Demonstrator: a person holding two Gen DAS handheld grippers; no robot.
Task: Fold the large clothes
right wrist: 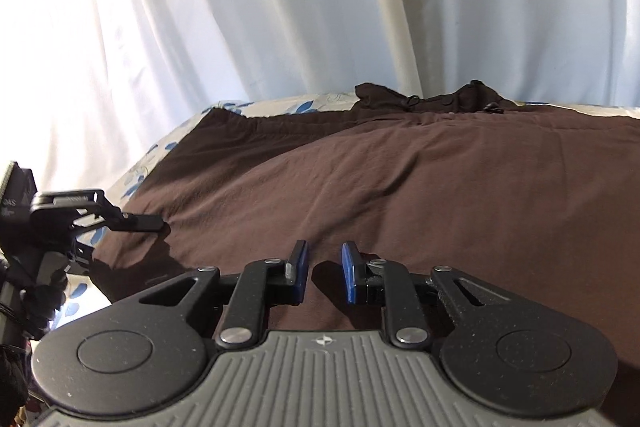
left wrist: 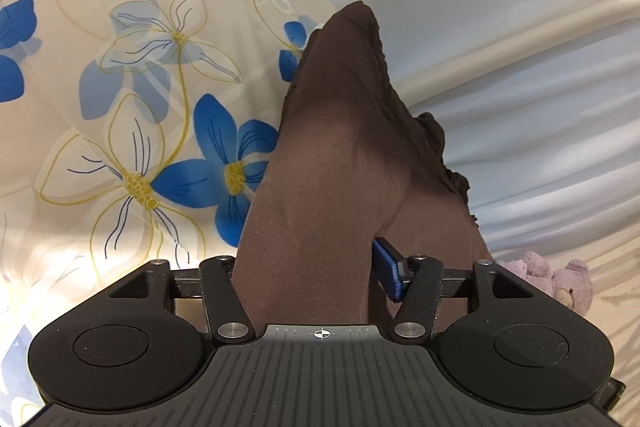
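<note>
A large dark brown garment [right wrist: 400, 179] lies spread over a bed with a flowered sheet [left wrist: 140, 87]. In the left wrist view my left gripper [left wrist: 316, 275] is shut on a fold of the brown garment [left wrist: 340, 147], which rises in a ridge away from the jaws and hides the left finger; only the blue right pad [left wrist: 386, 269] shows. In the right wrist view the left gripper [right wrist: 152, 225] shows at the garment's left edge. My right gripper [right wrist: 325, 267] is open and empty, its blue pads just above the garment's near part.
White curtains [right wrist: 280, 7] hang behind the bed. A purple plush toy [left wrist: 560, 285] lies at the right in the left wrist view. The garment's bunched waistband or collar with buttons [right wrist: 460, 99] lies at the far edge of the bed.
</note>
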